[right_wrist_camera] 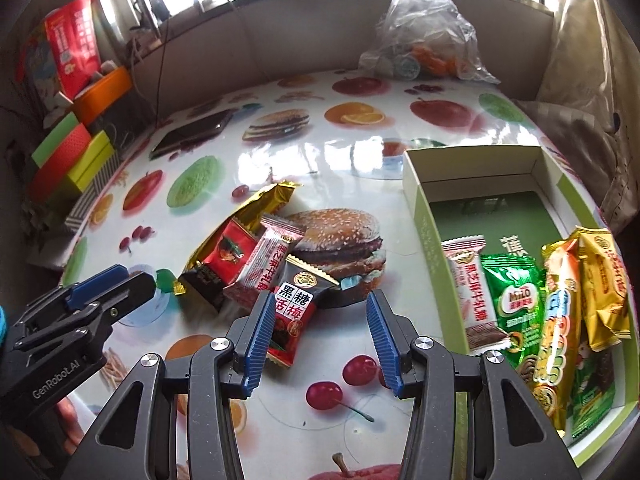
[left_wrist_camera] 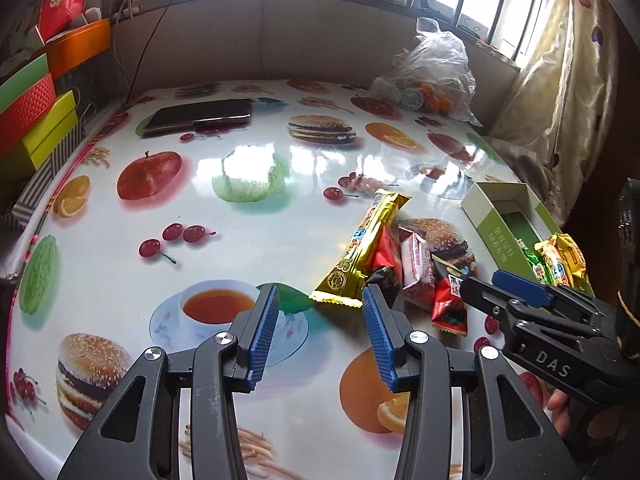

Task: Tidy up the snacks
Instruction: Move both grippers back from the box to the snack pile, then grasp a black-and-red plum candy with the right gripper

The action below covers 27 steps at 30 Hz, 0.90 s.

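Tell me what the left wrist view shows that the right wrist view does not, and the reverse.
Only the left wrist view: the printed teacup on the tablecloth beside the left tool, whose jaws stand open and empty.

Only the right wrist view: the inside of the green box with its snacks, among them a green Milo packet, and the right tool, also open, above a black and red candy packet.

Both: the loose pile with the long gold wrapper, the phone and the clear plastic bag.
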Motion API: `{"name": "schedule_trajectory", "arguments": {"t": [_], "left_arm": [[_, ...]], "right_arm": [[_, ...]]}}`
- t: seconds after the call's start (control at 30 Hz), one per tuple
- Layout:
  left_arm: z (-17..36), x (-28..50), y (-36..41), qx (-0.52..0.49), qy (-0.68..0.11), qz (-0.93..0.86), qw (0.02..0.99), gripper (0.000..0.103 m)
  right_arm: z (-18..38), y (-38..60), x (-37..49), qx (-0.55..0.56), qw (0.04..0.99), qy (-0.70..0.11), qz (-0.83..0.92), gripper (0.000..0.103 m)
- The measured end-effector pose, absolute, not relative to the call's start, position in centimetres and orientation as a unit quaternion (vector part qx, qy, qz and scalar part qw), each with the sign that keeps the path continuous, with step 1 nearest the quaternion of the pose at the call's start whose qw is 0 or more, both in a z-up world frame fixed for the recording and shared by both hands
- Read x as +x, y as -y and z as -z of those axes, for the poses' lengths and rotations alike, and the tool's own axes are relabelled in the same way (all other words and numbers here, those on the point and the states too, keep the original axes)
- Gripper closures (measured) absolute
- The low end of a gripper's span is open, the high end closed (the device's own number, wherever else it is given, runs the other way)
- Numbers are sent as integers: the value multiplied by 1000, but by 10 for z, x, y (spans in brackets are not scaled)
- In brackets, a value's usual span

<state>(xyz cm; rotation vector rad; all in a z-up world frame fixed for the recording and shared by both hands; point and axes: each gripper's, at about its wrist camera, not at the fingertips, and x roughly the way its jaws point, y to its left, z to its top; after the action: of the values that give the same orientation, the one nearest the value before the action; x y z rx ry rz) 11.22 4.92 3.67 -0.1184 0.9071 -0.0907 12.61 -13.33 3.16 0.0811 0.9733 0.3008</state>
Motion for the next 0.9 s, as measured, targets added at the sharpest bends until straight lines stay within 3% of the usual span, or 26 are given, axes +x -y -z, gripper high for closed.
{"name": "schedule_trajectory", "arguments": {"t": [0.9], "left_arm": [[-29, 128, -55, -48, -450, 49, 891, 58]], "right_arm": [[-15, 122, 145, 34, 869, -479, -119, 56]]}}
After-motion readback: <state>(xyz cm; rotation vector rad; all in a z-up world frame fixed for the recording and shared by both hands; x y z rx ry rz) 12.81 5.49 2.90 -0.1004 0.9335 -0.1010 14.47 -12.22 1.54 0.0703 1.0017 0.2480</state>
